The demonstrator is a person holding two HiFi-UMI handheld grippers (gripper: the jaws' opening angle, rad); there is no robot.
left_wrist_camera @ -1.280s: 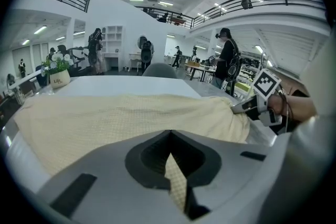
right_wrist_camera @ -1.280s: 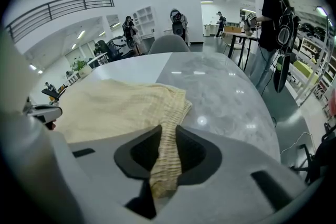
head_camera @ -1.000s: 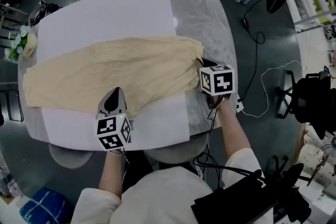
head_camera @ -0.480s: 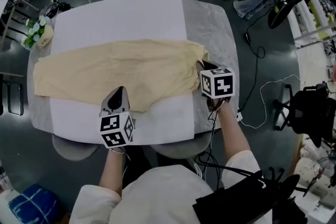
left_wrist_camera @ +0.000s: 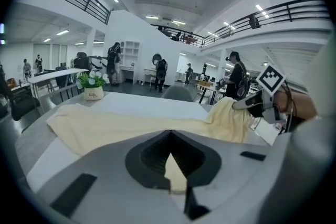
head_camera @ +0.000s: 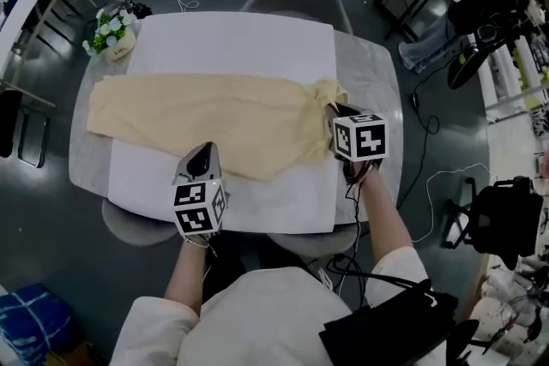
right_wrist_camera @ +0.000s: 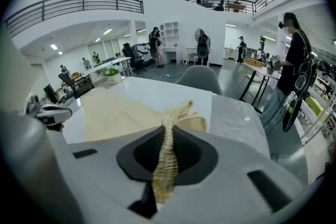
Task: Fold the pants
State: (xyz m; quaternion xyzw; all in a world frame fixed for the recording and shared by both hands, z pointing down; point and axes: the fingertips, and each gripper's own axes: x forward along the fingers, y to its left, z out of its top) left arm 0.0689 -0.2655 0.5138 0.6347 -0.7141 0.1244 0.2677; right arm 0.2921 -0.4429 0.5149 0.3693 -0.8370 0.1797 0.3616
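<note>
Pants point(head_camera: 206, 117) of cream cloth lie stretched across a white sheet point(head_camera: 240, 39) on the grey table point(head_camera: 377, 81), with the legs toward the flower pot point(head_camera: 110, 32). Left gripper point(head_camera: 200, 157) is clamped on the near edge of the cloth, a fold pinched between its jaws. Right gripper point(head_camera: 336, 111) is clamped on the ribbed waistband point(right_wrist_camera: 168, 139), which bunches up at the right end.

— What colour are the pants point(head_camera: 206, 120)?
— Plain pale cream-yellow. The waistband point(right_wrist_camera: 169, 144), at three o'clock, is the same shade with fine ribbing.
— And under them?
— A plain white sheet point(head_camera: 240, 47) on a light grey table point(head_camera: 371, 73).
— The tools?
— The left tool point(head_camera: 203, 152) and right tool point(head_camera: 331, 109) are grey. Each has a cube of black-and-white squares. At ten o'clock there are white flowers point(head_camera: 110, 28) with green leaves.
</note>
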